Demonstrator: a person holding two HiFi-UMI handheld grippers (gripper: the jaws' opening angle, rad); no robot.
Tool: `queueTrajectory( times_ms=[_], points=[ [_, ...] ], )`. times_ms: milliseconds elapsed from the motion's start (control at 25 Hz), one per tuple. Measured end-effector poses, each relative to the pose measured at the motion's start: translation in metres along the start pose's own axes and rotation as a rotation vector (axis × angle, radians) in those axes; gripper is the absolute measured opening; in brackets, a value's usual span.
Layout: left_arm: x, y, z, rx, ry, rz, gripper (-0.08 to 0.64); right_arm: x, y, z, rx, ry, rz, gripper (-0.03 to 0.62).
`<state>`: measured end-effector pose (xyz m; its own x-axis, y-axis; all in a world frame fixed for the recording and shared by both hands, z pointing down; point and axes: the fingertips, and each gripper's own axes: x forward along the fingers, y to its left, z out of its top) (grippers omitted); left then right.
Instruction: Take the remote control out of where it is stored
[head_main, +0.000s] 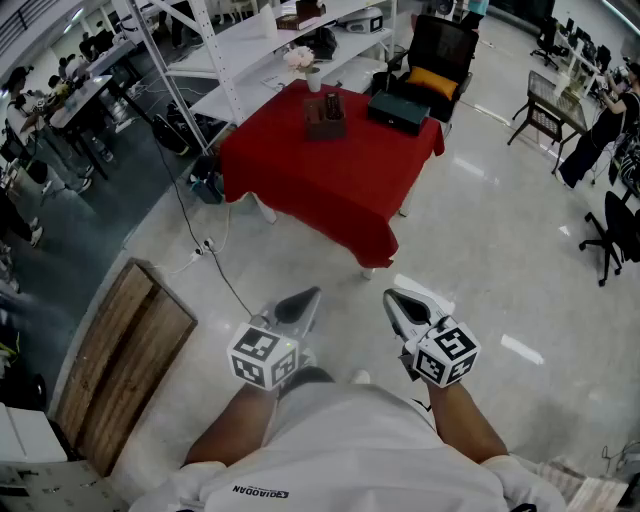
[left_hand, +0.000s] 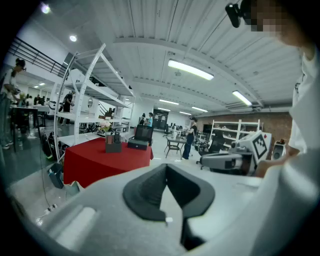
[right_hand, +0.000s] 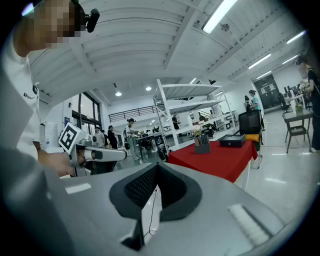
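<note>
Head view, stock as I read it from the remote station: left gripper (head_main: 303, 300) and right gripper (head_main: 398, 300), held low and side by side in front of the person's body, both aimed at the red table (head_main: 340, 190) and well apart from it across open floor. Each gripper's own view shows its dark pads drawn together with nothing between them, so both are closed and empty. Storage: one brown holder (head_main: 325, 120) on the cloth toward the table's far side, with dark upright pieces in it. I take one of them for the remote control (head_main: 329, 104), though it is too small to single out. Neighbours: black box (head_main: 398, 110) near the holder's right, cup with flowers (head_main: 305, 65) behind it. Floor: cable (head_main: 225, 275) trailing from the table's left corner toward the person, wooden board (head_main: 120, 370) at the left. Task: approach not yet made. Hazards, as I judge them: closed jaws reaching the holder would shove it rather than grip. A one-sided upward pull could lift or tip the holder along with the remote. The wrong upright piece could be taken. A foot could catch the cable on the walk in.
</note>
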<state>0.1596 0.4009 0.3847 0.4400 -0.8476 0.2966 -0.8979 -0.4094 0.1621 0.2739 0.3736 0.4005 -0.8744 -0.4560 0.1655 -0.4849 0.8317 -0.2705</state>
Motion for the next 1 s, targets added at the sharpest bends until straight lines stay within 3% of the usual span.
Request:
queueTrajectory(
  times_ms=[560,1000],
  points=[
    [0.0,0.002,-0.002,-0.004,0.005,0.003,0.002,0.003,0.003,0.001,0.056,-0.03,0.022,0.005],
    [0.001,0.01,-0.004,0.002,0.014,-0.003,0.003,0.015,0.004,0.003,0.028,-0.022,0.032,0.006]
  ],
)
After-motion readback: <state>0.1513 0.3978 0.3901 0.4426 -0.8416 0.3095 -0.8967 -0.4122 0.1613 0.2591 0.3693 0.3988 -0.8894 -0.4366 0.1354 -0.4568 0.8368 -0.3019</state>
